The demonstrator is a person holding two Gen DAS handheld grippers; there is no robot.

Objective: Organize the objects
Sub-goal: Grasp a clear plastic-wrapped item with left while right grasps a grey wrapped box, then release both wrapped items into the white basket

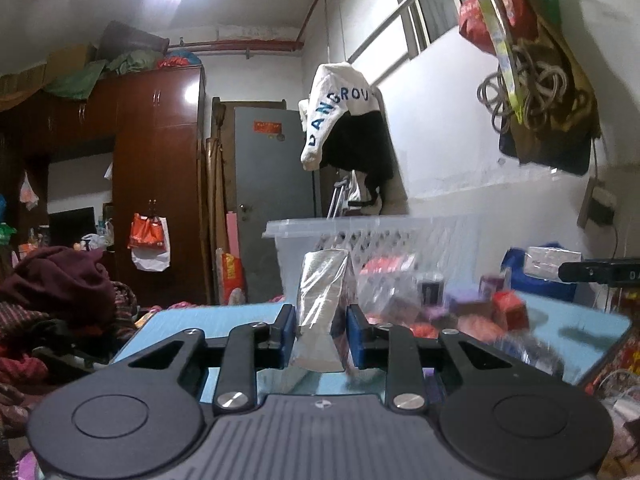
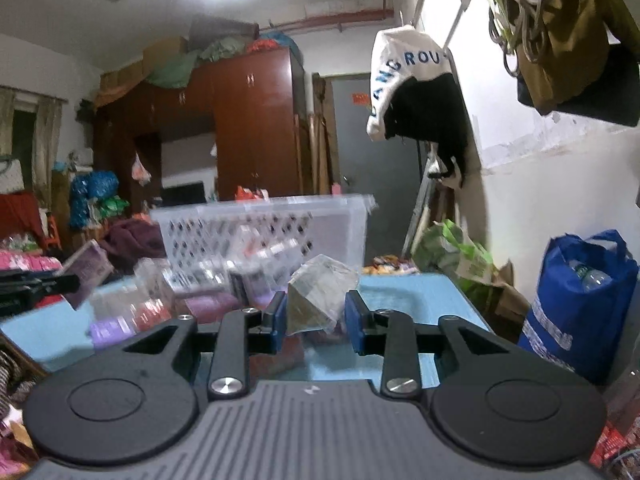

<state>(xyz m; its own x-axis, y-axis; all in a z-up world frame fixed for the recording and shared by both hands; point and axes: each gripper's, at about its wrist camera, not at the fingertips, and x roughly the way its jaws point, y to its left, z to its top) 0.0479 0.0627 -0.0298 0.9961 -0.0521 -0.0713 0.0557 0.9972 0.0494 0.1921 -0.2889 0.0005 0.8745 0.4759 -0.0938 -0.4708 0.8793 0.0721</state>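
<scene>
Our left gripper (image 1: pixel 321 334) has its two blue pads pressed on a shiny silver packet (image 1: pixel 323 300). The packet stands up tall between the pads. Just past it, on the blue table (image 1: pixel 224 320), we see a blurry heap of small packets (image 1: pixel 452 304). Behind the heap stands a clear plastic basket (image 1: pixel 360 236) with holes in its side.

Our right gripper (image 2: pixel 316 322) has a crinkly see-through bag (image 2: pixel 322 296) between its blue pads. The left pad touches the bag, but we cannot tell if the right pad does. Ahead and to the left of this gripper we see more small boxes (image 2: pixel 160 300) on the table (image 2: pixel 420 292), and the same basket (image 2: pixel 280 224) behind them. A blue bag (image 2: pixel 576 300) stands off to the right of it.
</scene>
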